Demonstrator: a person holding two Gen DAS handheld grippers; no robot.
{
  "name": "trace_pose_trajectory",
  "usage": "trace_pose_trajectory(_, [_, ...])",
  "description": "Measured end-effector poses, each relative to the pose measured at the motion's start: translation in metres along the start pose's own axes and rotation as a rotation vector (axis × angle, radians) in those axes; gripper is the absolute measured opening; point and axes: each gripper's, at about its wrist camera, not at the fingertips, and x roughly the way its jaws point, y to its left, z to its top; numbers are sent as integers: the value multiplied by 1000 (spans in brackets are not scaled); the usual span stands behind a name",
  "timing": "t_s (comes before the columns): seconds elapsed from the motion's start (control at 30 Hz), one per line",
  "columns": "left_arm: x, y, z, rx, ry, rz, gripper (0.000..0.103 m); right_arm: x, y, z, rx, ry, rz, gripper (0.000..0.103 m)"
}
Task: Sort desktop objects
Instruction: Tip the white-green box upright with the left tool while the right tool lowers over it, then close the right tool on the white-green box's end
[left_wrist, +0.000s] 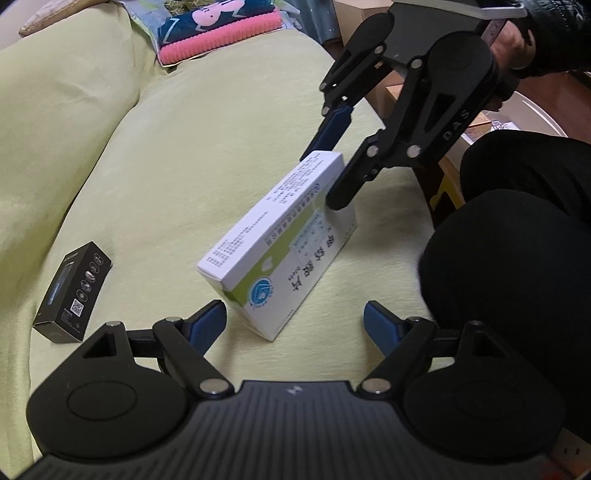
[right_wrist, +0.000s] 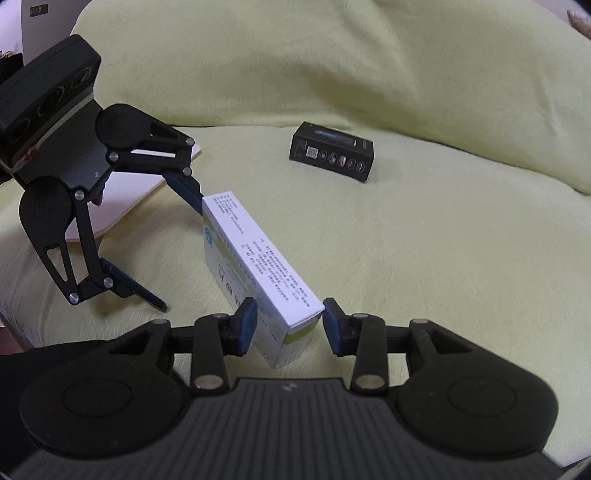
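Right wrist: right gripper (right_wrist: 289, 325) jaws straddling white box (right_wrist: 258, 258) end, unclamped; left gripper (left_wrist: 295, 325) spread wide, empty; black box (right_wrist: 331, 152) at one o'clock; best re-centre before squeezing.

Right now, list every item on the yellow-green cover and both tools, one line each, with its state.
White medicine box: standing on its long edge, tilted, between the right tool's pads.
Black box: lying flat, apart, untouched.
Left tool: open, empty, at the white box's near end.
Right tool: around the box; far pad slightly off it.
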Motion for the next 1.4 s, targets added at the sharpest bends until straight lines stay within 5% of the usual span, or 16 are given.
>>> trace_pose_trajectory(0.27, [3, 13, 11, 55, 5, 10, 81, -13, 17, -2, -97, 16, -30, 30])
trace_pose_trajectory(0.5, [4, 8, 24, 155, 26, 32, 51, -17, 26, 0, -163, 29, -59, 30])
trace_pose_trajectory(0.87, [-11, -5, 20, 275, 47, 5, 36, -17, 36, -2, -235, 58, -72, 30])
trace_pose_trajectory(1.4, [5, -33, 39, 387, 70, 2, 31, -18, 68, -8, -452, 103, -158, 30])
